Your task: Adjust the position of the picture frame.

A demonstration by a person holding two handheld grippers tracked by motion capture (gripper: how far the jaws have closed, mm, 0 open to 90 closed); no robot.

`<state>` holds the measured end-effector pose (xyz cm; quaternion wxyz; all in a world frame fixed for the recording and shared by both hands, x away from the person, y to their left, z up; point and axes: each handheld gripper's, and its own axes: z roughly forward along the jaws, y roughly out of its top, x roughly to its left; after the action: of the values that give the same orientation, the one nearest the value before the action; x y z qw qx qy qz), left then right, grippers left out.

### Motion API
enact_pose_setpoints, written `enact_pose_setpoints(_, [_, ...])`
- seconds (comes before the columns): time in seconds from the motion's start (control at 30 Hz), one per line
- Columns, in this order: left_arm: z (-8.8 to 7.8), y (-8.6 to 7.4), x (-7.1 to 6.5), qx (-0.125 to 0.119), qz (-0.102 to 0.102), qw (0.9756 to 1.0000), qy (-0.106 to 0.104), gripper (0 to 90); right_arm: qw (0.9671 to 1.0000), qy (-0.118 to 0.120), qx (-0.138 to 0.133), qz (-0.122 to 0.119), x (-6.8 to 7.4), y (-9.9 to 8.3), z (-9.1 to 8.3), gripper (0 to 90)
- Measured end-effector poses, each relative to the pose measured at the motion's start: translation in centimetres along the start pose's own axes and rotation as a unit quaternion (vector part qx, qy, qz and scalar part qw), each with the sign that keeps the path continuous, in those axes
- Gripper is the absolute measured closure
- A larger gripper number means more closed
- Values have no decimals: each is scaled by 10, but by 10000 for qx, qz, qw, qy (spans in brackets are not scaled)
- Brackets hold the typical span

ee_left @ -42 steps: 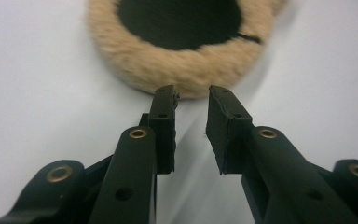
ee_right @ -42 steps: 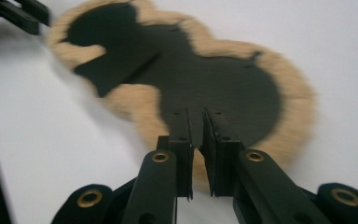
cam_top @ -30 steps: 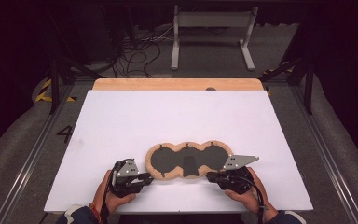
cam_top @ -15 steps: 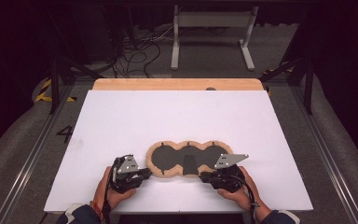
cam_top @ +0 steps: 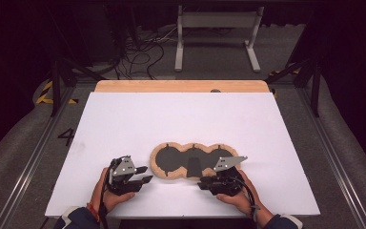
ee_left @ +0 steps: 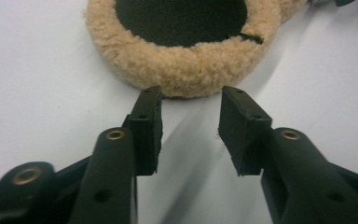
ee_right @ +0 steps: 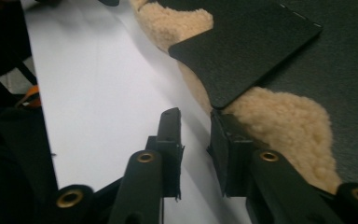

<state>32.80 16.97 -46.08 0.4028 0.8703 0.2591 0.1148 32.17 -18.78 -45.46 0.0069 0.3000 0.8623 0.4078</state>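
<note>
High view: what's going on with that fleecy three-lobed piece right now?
A person works a gripper in each hand at the near edge of the fleece-trimmed black pad, which lies flat on the white table. The left gripper sits just short of the pad's left lobe; its jaws have just been opening, with nothing between them. The right gripper is by the fleece rim near the black flap; its jaws have also just been opening, empty.

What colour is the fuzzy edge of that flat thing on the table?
The fuzzy edge is light tan, like sheepskin; the left gripper view shows it best.
</note>
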Motion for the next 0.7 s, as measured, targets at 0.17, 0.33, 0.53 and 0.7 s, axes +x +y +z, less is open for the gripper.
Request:
enact_pose_setpoints(0.17, [-5, -5, 4, 10, -96, 9999, 93, 487, 9998, 146, -24, 156, -1, 0, -1, 678])
enact_pose_setpoints(0.33, [-5, -6, 6, 34, -83, 9998, 157, 436, 9995, 162, -89, 246, -1, 2, -5, 638])
enact_pose_setpoints(0.53, [-3, -5, 5, 76, -111, 9996, 234, 374, 9978, 276, -213, 571, -5, 5, -7, 576])
enact_pose_setpoints(0.7, [-4, -5, 6, 20, -160, 9992, 353, 323, 9914, 691, -350, 1056, -14, 5, -6, 537])
